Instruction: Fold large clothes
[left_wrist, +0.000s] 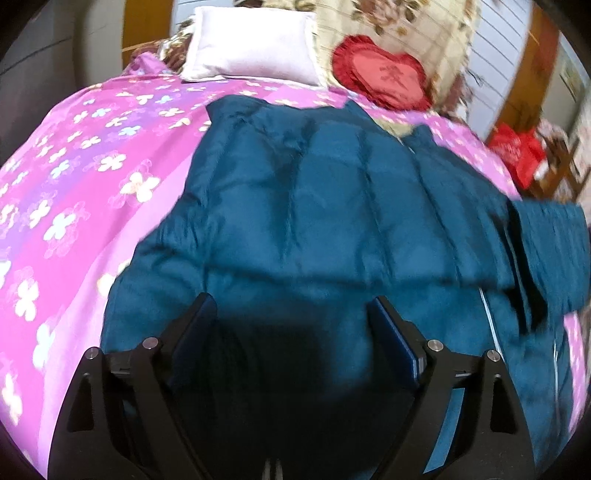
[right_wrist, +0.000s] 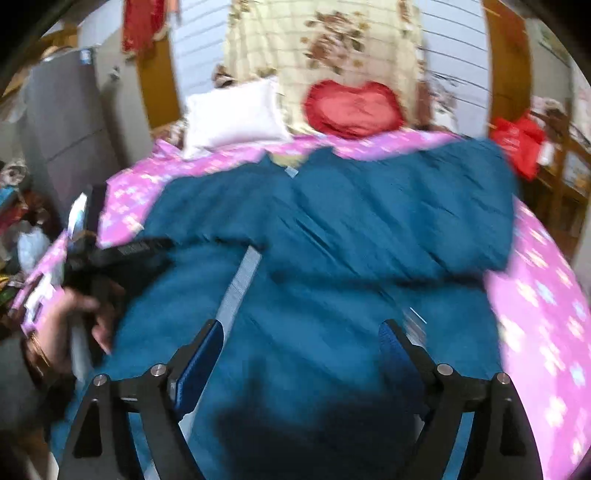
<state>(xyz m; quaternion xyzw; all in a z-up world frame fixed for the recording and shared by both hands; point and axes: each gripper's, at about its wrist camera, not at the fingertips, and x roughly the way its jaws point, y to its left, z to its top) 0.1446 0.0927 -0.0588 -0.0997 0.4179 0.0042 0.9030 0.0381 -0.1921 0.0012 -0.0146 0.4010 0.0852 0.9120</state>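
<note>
teal quilted padded jacket (left_wrist: 295, 206): lies spread across the pink flower-print bed cover (left_wrist: 74, 192), one part folded over the body, pale zip strip (right_wrist: 240, 284) showing. left gripper (left_wrist: 291, 317): black, blue-padded fingers (left_wrist: 195, 332) spread wide, nothing between them, above the jacket's near edge. right gripper (right_wrist: 301, 343): jaws likewise wide and empty over the jacket. person's left hand (right_wrist: 70, 325): at the bed's left edge, on a black handle. white pillow (left_wrist: 251, 48) and red heart-shaped cushion (left_wrist: 380, 77): at the head of the bed, against a cream floral quilt (right_wrist: 325, 48). both views motion-blurred.
</note>
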